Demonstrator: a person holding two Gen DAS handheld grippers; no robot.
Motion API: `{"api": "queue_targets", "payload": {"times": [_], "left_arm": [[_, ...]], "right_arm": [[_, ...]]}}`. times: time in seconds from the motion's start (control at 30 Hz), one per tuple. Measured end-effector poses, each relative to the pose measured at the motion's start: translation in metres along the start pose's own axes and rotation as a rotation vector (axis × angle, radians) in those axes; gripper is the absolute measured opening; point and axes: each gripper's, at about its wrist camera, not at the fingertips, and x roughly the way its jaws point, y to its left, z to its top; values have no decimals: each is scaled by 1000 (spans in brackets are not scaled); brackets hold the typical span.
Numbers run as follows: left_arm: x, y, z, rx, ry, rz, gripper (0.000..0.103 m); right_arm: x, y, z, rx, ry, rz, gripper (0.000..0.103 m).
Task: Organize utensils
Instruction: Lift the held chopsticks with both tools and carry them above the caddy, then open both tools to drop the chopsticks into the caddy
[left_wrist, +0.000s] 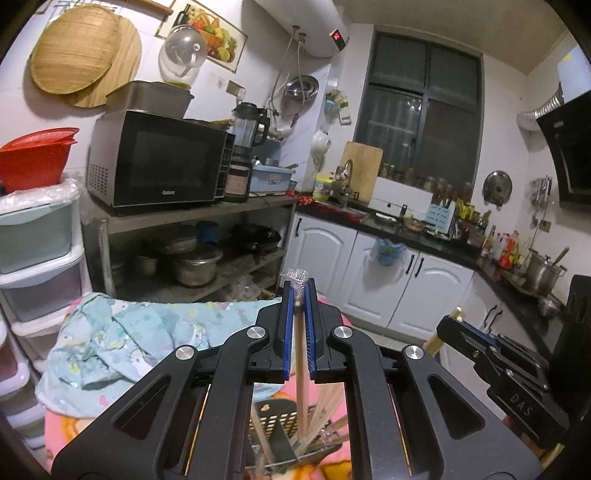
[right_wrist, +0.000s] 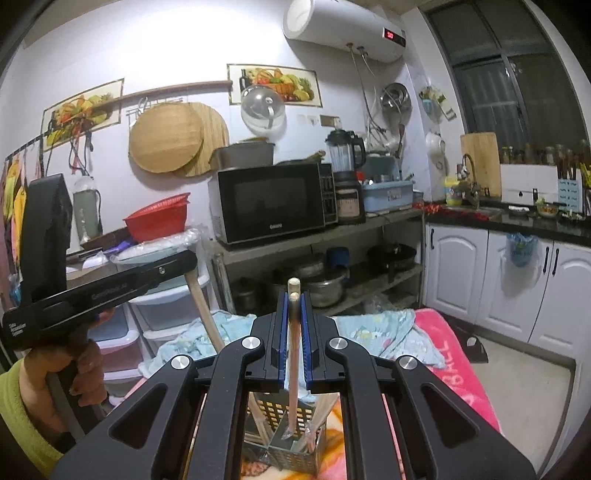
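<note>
My left gripper (left_wrist: 298, 295) is shut on a wooden chopstick (left_wrist: 301, 369) in clear plastic wrap, held upright over a perforated utensil holder (left_wrist: 284, 421) with several chopsticks in it. My right gripper (right_wrist: 294, 295) is shut on a pair of wooden chopsticks (right_wrist: 293, 354), whose lower ends reach into the utensil holder (right_wrist: 291, 443). The right gripper also shows in the left wrist view (left_wrist: 458, 325), and the left gripper in the right wrist view (right_wrist: 184, 264), both close together above the holder.
The holder stands on a pink patterned blanket (right_wrist: 454, 354) with a light blue cloth (left_wrist: 122, 332) behind it. Plastic drawers (left_wrist: 37, 258) stand at left. A metal shelf with a microwave (left_wrist: 155, 162) and pots, and white cabinets (left_wrist: 369, 273), stand beyond.
</note>
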Motion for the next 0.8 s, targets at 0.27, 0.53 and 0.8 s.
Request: {"api": "queue_targets", "payload": {"times": [0.27,0.53,0.8], "left_arm": [[17,11,-16,16,38,29,3],[35,20,-36,9,104,41,3],[43,25,-52,0,146,38,3]], "right_arm": [[21,-7,-14,26,29,-14,7],[41,-8,-23,30,60,-8,7],[51,-4,-32,39,92,2,7]]}}
